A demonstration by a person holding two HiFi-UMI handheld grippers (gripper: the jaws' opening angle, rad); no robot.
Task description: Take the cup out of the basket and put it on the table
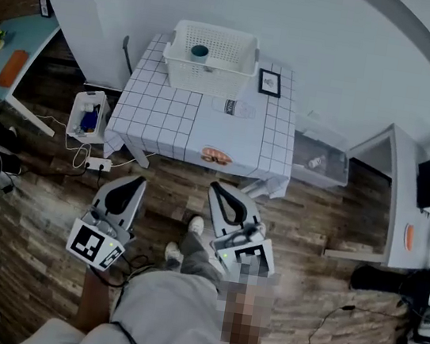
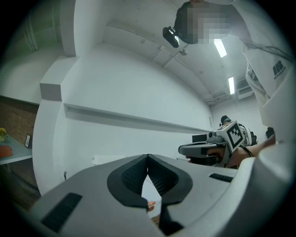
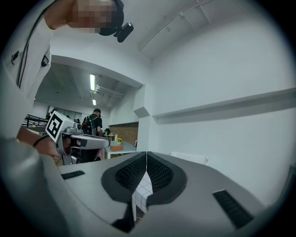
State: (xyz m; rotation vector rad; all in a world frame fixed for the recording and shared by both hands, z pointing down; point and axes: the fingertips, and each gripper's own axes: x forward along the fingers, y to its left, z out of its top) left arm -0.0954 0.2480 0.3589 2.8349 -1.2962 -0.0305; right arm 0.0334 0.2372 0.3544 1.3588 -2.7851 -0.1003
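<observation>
The left gripper (image 1: 135, 182) and right gripper (image 1: 218, 188) both have their jaws pressed together at the tips, with nothing between them. They hang side by side over the wooden floor (image 1: 42, 205), near the front edge of the checked table (image 1: 167, 120). The teal cup (image 1: 199, 51) sits inside the white basket (image 1: 213, 79) at the table's far edge.

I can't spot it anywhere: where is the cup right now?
In the head view, the cup sits inside the white basket at the far end of the checked table, left of a framed picture.

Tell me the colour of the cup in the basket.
Dark teal cup; head view shows it best.
</observation>
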